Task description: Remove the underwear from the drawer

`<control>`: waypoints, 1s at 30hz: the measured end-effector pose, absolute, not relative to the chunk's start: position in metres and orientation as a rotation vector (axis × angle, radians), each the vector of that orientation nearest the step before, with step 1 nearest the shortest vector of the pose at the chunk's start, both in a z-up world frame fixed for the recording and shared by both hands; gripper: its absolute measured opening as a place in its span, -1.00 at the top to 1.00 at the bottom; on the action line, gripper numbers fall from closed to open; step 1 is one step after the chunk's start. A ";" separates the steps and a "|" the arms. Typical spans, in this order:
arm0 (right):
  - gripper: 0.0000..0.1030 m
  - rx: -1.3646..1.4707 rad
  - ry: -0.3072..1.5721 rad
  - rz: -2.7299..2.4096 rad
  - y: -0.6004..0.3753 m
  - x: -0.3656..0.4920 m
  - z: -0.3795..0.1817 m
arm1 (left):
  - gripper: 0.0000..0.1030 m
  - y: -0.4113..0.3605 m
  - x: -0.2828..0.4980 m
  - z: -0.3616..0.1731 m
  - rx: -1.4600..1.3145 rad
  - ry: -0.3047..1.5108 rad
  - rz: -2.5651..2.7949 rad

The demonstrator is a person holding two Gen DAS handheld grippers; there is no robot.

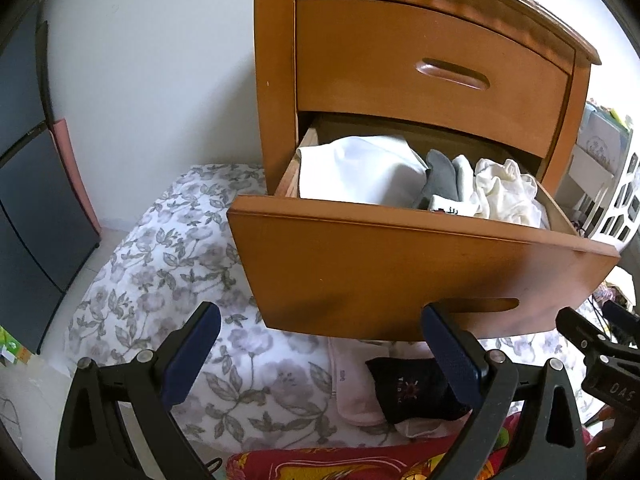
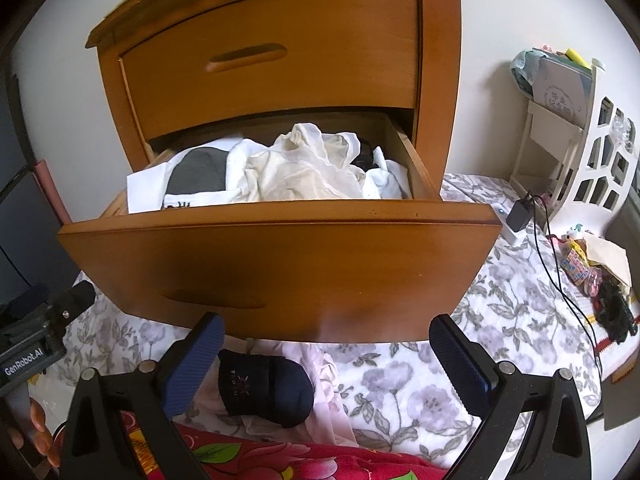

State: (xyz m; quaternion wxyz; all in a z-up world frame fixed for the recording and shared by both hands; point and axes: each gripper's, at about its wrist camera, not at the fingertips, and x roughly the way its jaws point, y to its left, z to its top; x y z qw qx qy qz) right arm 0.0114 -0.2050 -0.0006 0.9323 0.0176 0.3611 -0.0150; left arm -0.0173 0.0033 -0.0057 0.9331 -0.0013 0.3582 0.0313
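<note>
The lower drawer [image 1: 400, 264] [image 2: 280, 264] of a wooden nightstand stands pulled out and full of clothes. A crumpled cream undergarment [image 1: 506, 194] [image 2: 308, 168] lies on top, beside grey socks [image 1: 438, 184] [image 2: 198, 174] and folded white cloth [image 1: 360, 168]. A dark navy sock [image 1: 412, 392] [image 2: 264, 386] and a pale pink garment [image 1: 354, 388] lie on the bed under the drawer front. My left gripper [image 1: 320, 356] is open below the drawer front, holding nothing. My right gripper [image 2: 326, 364] is open too, low in front of the drawer, its left pad next to the navy sock.
The upper drawer [image 1: 432, 68] [image 2: 272, 60] is closed. A floral bedspread [image 1: 168, 264] [image 2: 500, 320] surrounds the nightstand, with a red floral blanket [image 2: 280, 460] nearest me. A charger and cable [image 2: 524, 216], a white shelf [image 2: 592, 160] and small items [image 2: 600, 280] sit at right. A dark cabinet [image 1: 28, 200] stands left.
</note>
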 end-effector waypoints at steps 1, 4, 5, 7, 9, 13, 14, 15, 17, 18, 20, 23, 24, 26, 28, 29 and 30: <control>-1.00 0.034 0.737 -0.032 -0.205 0.011 0.000 | -0.94 0.003 -0.018 -0.006 0.000 0.731 0.066; -1.00 0.023 0.738 -0.033 -0.203 0.011 0.000 | -0.94 0.002 -0.018 -0.006 0.006 0.729 0.066; -1.00 0.017 0.741 -0.031 -0.202 0.011 0.000 | -0.94 0.003 -0.018 -0.006 0.007 0.728 0.067; -1.00 0.009 0.748 -0.025 -0.200 0.012 -0.001 | -0.94 0.002 -0.019 -0.005 0.010 0.725 0.066; -1.00 0.002 0.756 -0.022 -0.199 0.013 -0.002 | -0.94 0.002 -0.019 -0.005 0.013 0.724 0.066; -1.00 0.003 0.764 -0.027 -0.200 0.013 -0.003 | -0.94 0.003 -0.019 -0.006 0.009 0.733 0.060; -1.00 0.002 0.768 -0.028 -0.200 0.014 -0.004 | -0.94 0.003 -0.018 -0.006 0.007 0.734 0.058; -1.00 0.002 0.772 -0.028 -0.199 0.014 -0.004 | -0.94 0.004 -0.018 -0.006 0.005 0.734 0.056; -1.00 -0.003 0.785 -0.029 -0.199 0.015 -0.005 | -0.94 0.005 -0.018 -0.006 0.002 0.733 0.055; -1.00 -0.006 0.791 -0.029 -0.198 0.016 -0.006 | -0.94 0.005 -0.018 -0.006 0.001 0.733 0.055; -1.00 -0.011 0.804 -0.026 -0.198 0.017 -0.007 | -0.94 0.005 -0.018 -0.006 0.002 0.734 0.054; -1.00 -0.020 0.819 -0.017 -0.197 0.018 -0.007 | -0.94 0.005 -0.018 -0.006 0.001 0.733 0.049; -1.00 -0.023 0.819 -0.013 -0.196 0.018 -0.006 | -0.95 0.005 -0.018 -0.006 -0.001 0.733 0.048; -1.00 -0.028 0.818 -0.004 -0.195 0.018 -0.003 | -0.94 0.005 -0.018 -0.006 -0.007 0.735 0.044; -1.00 -0.028 0.818 0.006 -0.194 0.018 0.000 | -0.94 0.006 -0.017 -0.007 -0.012 0.736 0.041; -1.00 -0.025 0.819 0.012 -0.195 0.019 0.003 | -0.94 0.006 -0.016 -0.007 -0.015 0.738 0.040; -1.00 -0.023 0.820 0.016 -0.195 0.019 0.005 | -0.94 0.006 -0.016 -0.007 -0.017 0.739 0.039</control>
